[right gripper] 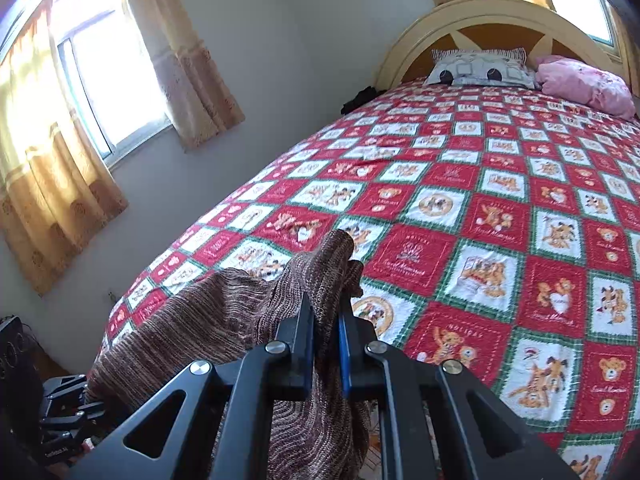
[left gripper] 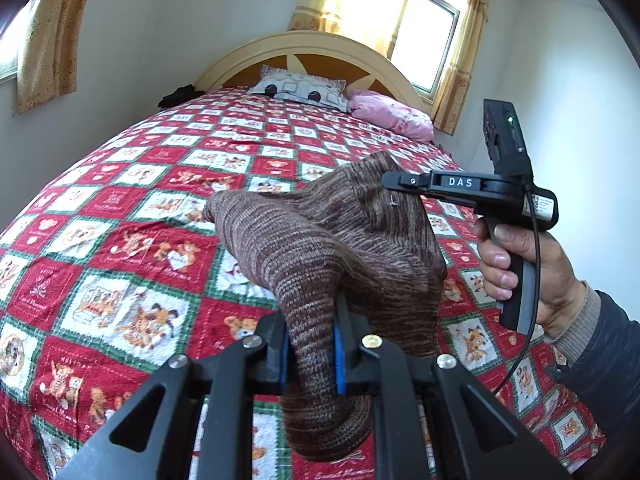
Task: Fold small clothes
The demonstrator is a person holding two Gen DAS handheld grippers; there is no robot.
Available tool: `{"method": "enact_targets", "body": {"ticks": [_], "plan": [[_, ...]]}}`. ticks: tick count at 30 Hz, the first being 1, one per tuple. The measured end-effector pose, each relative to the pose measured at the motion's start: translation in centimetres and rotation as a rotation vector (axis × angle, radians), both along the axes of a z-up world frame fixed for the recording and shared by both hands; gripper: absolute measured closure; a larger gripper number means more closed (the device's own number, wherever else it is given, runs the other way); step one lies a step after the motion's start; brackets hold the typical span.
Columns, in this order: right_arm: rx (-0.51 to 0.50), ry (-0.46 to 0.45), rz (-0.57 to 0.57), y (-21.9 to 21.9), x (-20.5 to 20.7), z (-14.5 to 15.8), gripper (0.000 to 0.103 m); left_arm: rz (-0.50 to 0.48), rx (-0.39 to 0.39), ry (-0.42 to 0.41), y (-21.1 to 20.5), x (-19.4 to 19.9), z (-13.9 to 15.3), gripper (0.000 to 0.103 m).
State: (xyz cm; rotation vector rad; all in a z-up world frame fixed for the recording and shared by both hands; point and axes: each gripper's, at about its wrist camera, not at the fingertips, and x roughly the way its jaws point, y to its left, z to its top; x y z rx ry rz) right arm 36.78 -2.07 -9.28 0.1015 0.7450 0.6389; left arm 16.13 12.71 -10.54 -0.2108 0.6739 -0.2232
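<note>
A brown striped knit garment (left gripper: 320,232) hangs over the bed, held up between both grippers. In the left wrist view my left gripper (left gripper: 310,322) is shut on a bunched fold of it, with the blue pads (left gripper: 340,354) pressed into the knit. To the right a hand (left gripper: 516,264) holds my right gripper (left gripper: 390,181), whose closed tip pinches the garment's upper edge. In the right wrist view the right gripper (right gripper: 326,314) is shut on the same knit garment (right gripper: 224,320), which drapes away to the lower left.
The bed carries a red, white and green checked bedspread (left gripper: 160,184) with bear pictures. At its head lie a patterned pillow (left gripper: 300,90) and a pink bundle (left gripper: 394,114) against a curved headboard (left gripper: 320,46). A dark item (left gripper: 176,96) lies by the wall. Curtained windows (right gripper: 104,92) flank the bed.
</note>
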Motion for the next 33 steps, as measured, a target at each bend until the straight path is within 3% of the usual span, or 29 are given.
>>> {"method": "enact_targets", "body": {"ticks": [15,20,22,25,29,31,33], "plan": [[-0.029,0.074,0.082,6.3,2.0,-3.2,0.095,0.064,-0.017,0.042,3.3,-2.3,-1.6,0.086],[-0.089,0.157,0.061,7.9,3.5,-6.9,0.093,0.115,-0.047,0.142,4.9,-1.4,-6.0,0.086],[-0.077,0.194,0.039,7.1,3.8,-8.1,0.083,0.127,-0.058,0.169,5.1,-1.4,-7.6,0.085],[-0.023,0.233,0.004,4.0,2.5,-8.8,0.058,0.133,-0.08,0.159,5.1,-1.6,-8.2,0.081],[0.07,0.275,0.011,0.0,-1.6,-8.2,0.058,0.135,-0.111,0.151,5.2,-1.6,-7.9,0.078],[0.125,0.307,0.063,-1.4,-4.5,-8.3,0.058,0.138,-0.118,0.149,5.2,-1.7,-7.7,0.068],[0.144,0.351,0.118,-2.0,-7.6,-9.0,0.058,0.139,-0.126,0.136,5.3,-2.0,-7.4,0.068]]}}
